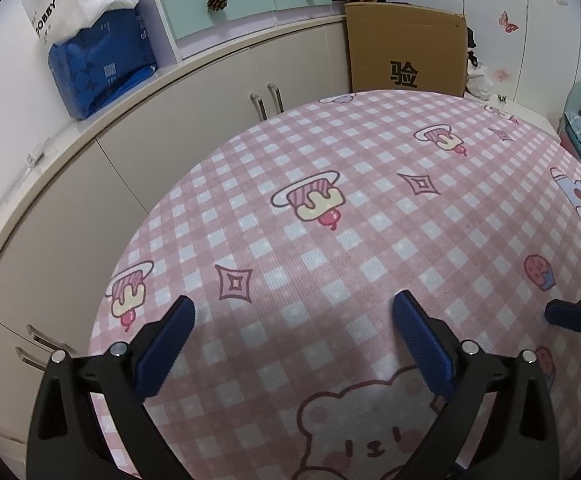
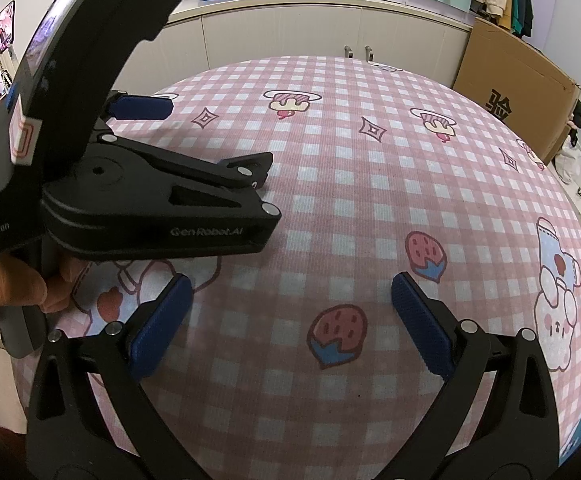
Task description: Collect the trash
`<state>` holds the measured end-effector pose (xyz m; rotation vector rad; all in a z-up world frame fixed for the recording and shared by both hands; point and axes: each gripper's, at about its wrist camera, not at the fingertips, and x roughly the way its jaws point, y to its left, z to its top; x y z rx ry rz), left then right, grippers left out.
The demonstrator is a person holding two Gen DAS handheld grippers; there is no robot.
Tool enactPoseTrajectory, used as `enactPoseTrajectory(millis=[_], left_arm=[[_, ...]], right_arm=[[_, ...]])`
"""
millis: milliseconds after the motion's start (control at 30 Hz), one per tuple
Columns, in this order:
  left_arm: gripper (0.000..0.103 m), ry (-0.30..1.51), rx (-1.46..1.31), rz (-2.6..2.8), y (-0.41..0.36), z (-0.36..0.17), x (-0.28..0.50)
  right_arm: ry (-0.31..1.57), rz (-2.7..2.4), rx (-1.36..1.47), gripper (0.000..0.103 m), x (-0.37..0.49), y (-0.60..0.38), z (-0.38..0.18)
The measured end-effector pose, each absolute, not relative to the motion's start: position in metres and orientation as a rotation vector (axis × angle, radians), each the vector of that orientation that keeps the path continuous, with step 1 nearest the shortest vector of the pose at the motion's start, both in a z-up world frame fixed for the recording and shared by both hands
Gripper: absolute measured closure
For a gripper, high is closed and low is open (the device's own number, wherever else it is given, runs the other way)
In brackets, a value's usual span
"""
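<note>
Both grippers, left gripper (image 1: 292, 312) and right gripper (image 2: 290, 296), spread empty over tablecloth (image 2: 330, 200); no trash visible, so handling can't be judged.

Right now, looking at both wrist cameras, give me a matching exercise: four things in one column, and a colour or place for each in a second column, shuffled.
Column one:
1. tablecloth
2. cardboard box
3. package on the counter
4. pine cone

Column two:
A. hanging from a cabinet handle
B. pink and white check with cartoon prints
C. blue, under a white bag
D. brown, standing behind the table's far edge

Pairs: 1-B, 2-D, 3-C, 4-A
</note>
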<state>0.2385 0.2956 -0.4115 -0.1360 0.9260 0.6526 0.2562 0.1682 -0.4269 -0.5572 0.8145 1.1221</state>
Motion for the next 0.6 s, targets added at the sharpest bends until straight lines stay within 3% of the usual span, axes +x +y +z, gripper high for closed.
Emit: enactPoseTrajectory(millis=[600], left_arm=[[0.006, 0.922, -0.269, 0.600, 0.311, -0.418, 0.234]], right_arm=[[0.814, 1.122, -0.557, 0.006, 0.256, 0.168, -0.427]])
